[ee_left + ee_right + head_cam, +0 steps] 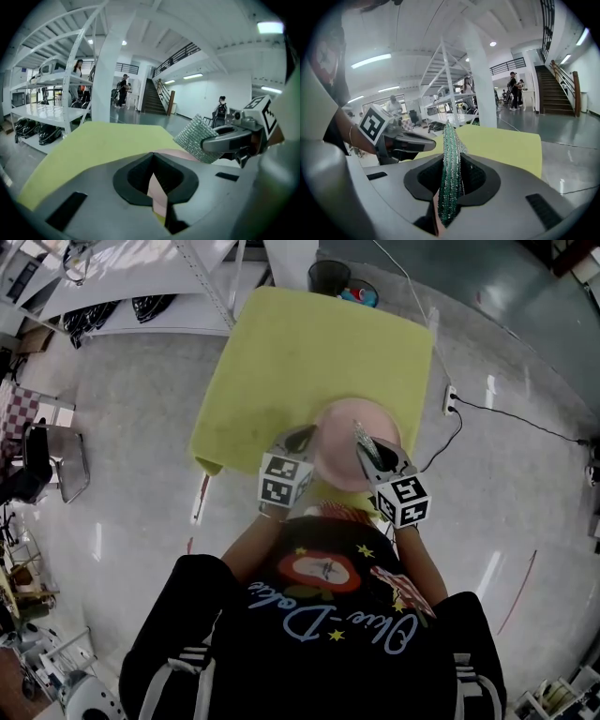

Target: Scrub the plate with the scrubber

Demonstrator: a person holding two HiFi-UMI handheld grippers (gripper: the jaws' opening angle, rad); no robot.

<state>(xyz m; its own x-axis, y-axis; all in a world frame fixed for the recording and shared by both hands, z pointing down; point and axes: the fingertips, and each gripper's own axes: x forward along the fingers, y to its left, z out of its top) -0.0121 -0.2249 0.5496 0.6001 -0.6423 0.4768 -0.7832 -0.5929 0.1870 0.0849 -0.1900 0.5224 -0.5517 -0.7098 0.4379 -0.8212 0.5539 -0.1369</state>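
L gripper (302,439) clamped tight on near-left rim of pink plate (337,460), which is at the near edge of the yellow table (300,352), right in front of the person. R gripper (368,450) pinches silver-green mesh scrubber (450,159) edge-on, over plate's right side. Grippers are near each other.

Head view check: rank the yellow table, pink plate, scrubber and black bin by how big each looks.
1. yellow table
2. pink plate
3. black bin, down on the floor and farther from the camera, so its true size is unsure
4. scrubber, seen nearly edge-on as a thin strip
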